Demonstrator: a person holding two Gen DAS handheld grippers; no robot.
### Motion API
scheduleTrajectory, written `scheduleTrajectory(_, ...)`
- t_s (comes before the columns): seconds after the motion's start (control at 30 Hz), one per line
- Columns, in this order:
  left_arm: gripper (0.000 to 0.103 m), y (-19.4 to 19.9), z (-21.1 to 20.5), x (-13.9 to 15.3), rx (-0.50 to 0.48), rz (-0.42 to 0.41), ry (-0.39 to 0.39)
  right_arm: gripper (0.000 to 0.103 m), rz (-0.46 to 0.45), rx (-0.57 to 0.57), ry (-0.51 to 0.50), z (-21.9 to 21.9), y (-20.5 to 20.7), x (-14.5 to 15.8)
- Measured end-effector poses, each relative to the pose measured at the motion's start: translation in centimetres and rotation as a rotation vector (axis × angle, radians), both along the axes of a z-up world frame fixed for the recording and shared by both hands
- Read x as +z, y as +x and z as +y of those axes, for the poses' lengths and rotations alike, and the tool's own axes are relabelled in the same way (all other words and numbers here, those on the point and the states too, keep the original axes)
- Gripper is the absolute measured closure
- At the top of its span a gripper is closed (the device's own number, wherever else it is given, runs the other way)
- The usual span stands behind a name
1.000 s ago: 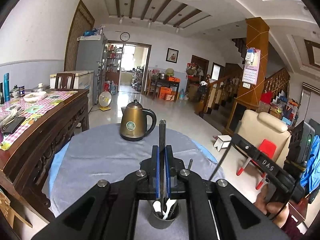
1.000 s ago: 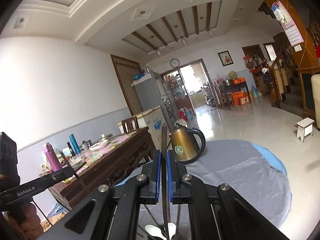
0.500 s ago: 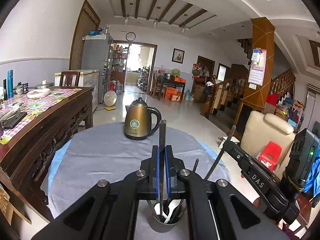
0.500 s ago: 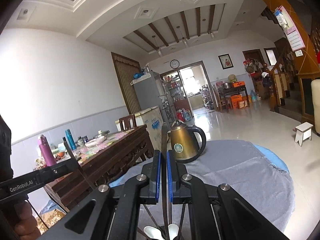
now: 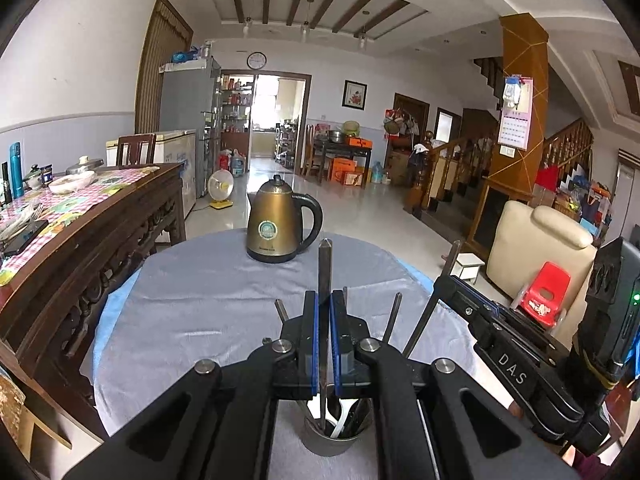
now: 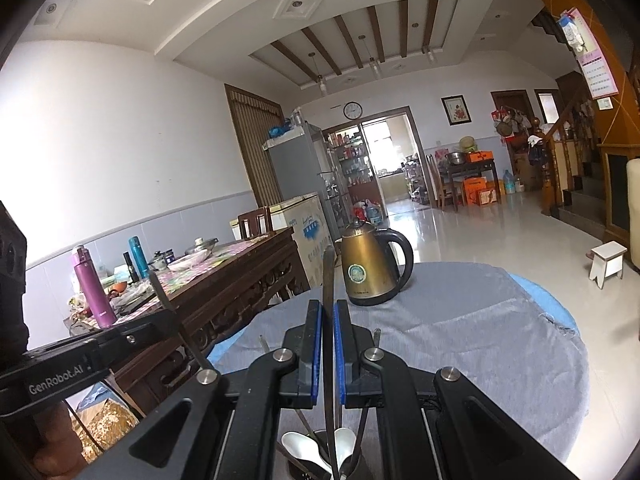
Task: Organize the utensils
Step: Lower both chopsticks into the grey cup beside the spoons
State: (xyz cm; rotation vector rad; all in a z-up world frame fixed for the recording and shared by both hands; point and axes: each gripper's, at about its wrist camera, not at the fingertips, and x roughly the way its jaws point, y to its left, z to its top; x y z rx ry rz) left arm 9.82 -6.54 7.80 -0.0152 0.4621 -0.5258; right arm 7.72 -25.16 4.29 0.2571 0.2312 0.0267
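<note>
From my left wrist camera, a long wooden side table [image 5: 100, 216] with a checked cloth runs down the left edge, carrying a bowl [image 5: 72, 182] and a blue flask [image 5: 15, 168]. To its right is my round bench [image 5: 200, 300] under a grey cloth, with a bronze kettle [image 5: 276, 226] standing at its far side. At centre, my left hand-held gripper [image 5: 325, 336] has its blue-padded jaws pressed together on a thin dark utensil [image 5: 323, 280], which stands upright with its pointed end above the jaws. Its lower end reaches down into a metal cup [image 5: 332, 440] on the bench's near edge; the cup already holds a white spoon and several dark handles. Further right, my right hand-held gripper [image 5: 464, 300] comes in at an angle, clamped on another thin utensil [image 5: 436, 304] that slants down toward the cup. A cream armchair [image 5: 536, 248] and a red stool [image 5: 548, 292] sit beyond it.

From my right wrist camera, the left hand-held gripper [image 6: 160, 320] shows at far left, with the utensil [image 6: 176, 320] it holds slanting past it. A purple bottle [image 6: 90, 288] stands on the side table [image 6: 224, 280] behind. At centre, the right hand-held gripper [image 6: 329, 344] is closed on its thin dark utensil [image 6: 328, 280], upright, over the cup [image 6: 320, 452] with white spoons [image 6: 300, 446] inside. The kettle [image 6: 372, 272] sits just right of the utensil's tip, on the bench [image 6: 480, 340].
</note>
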Motion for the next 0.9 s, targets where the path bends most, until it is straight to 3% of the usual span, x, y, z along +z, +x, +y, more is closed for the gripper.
scheduleTrajectory(0.9,0.098,0.3,-0.6,-1.6,0.008,0.058,0.024,0.096,0.037,0.019,0.009,0.5,0.7,-0.9)
